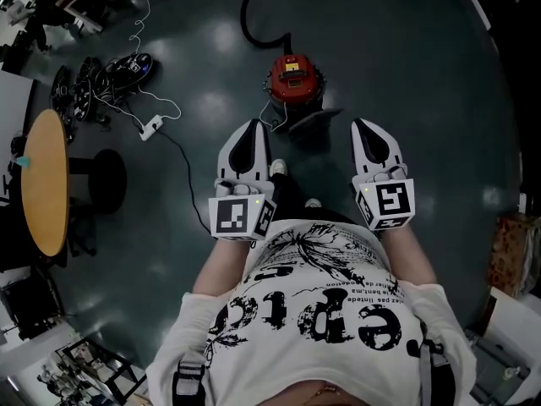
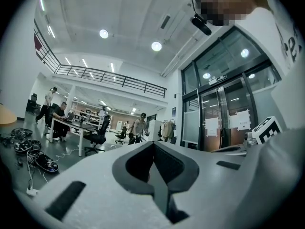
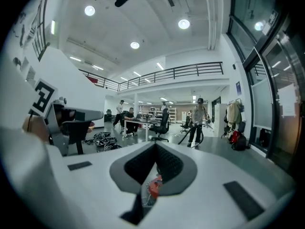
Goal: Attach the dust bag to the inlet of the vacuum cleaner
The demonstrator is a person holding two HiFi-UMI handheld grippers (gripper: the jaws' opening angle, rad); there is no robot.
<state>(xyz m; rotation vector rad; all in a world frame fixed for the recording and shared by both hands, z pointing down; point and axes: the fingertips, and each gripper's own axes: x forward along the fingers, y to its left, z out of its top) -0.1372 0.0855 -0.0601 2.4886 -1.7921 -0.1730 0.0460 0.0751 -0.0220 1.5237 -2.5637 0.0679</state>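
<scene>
Head view: the red vacuum cleaner (image 1: 296, 79) stands on the floor with its lid on, and a black hose (image 1: 250, 11) runs off behind it. The left gripper (image 1: 253, 125) and right gripper (image 1: 366, 125) hover just short of the vacuum cleaner, fingers pressed together and empty. Only the right gripper view glimpses its red body, below the closed fingers.

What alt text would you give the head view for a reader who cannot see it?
A person holds the left hand-held gripper and right hand-held gripper, both shut, towards a red vacuum cleaner on a dark floor. A round wooden table stands at left.
</scene>
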